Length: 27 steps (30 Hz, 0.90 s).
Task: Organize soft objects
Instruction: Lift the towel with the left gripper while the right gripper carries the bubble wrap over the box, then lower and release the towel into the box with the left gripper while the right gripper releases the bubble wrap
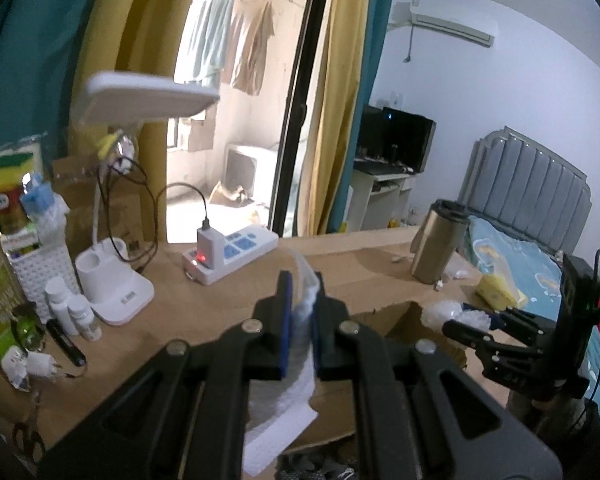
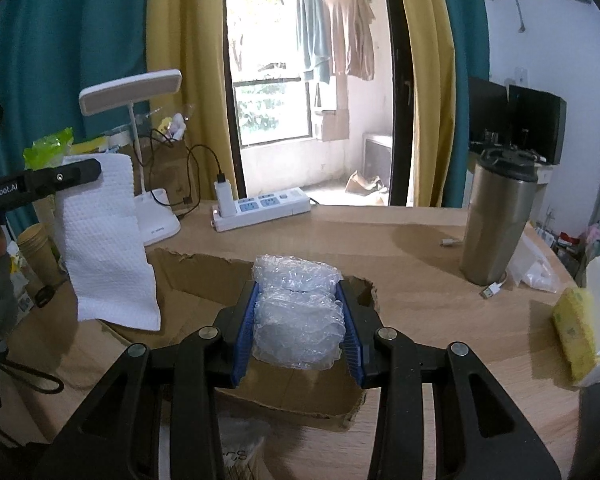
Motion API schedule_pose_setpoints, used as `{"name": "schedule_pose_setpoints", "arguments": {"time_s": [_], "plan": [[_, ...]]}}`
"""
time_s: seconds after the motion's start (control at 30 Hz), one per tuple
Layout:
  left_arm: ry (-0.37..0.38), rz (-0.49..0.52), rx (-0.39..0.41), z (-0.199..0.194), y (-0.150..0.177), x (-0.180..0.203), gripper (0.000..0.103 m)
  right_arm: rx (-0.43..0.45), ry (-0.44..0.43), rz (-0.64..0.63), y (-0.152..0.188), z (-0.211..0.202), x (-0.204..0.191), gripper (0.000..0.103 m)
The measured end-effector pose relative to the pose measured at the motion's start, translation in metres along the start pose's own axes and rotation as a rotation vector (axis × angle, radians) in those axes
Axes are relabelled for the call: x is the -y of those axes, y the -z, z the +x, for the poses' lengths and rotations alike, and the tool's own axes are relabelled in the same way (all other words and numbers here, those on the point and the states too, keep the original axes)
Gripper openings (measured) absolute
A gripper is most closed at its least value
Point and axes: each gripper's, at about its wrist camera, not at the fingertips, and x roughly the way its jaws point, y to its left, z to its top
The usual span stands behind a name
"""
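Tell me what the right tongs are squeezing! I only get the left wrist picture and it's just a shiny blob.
Observer: The right tongs are shut on a wad of clear bubble wrap, pressed between the blue pads.
Operator: And my white thing, what is it?
Observer: A white sheet with a waffle texture. It hangs flat from the left tongs.
Operator: Anything by the metal cup?
Observer: A loose USB plug lies at the foot of the metal cup.

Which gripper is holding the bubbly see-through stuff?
The right gripper squeezes the bubble wrap. The left gripper pinches a white towel.
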Motion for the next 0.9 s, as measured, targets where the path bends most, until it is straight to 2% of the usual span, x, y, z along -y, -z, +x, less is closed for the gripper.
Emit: {"name": "schedule_pose_setpoints", "arguments": {"time_s": [0.2,0.37,0.5,0.6,0.67,0.77,0.87,0.9], "plan": [[0.039,-0.012,-0.061,0.023,0.012,0.002,0.008,-0.027,-0.003,0.009,0.004,0.012,0.001,0.041],[0.130,-0.041,-0.116,0.046,0.025,0.005,0.008,-0.038,0.001,0.020,0.006,0.017,0.003,0.041],[0.141,-0.008,-0.176,0.063,0.034,0.016,0.010,-0.042,0.002,0.026,0.008,0.019,0.005,0.041],[0.099,0.053,-0.239,0.081,0.050,0.024,0.010,-0.047,0.001,0.031,0.010,0.021,0.005,0.041],[0.103,0.073,-0.279,0.088,0.056,0.027,0.011,-0.050,-0.003,0.033,0.011,0.021,0.005,0.041],[0.130,0.081,-0.325,0.093,0.062,0.029,0.020,-0.056,-0.003,0.029,0.012,0.024,0.003,0.041],[0.140,0.106,-0.319,0.086,0.061,0.033,0.033,-0.058,-0.004,0.027,0.013,0.025,0.002,0.041],[0.140,0.112,-0.310,0.082,0.059,0.034,0.049,-0.058,-0.004,0.028,0.013,0.026,0.002,0.041]]}}
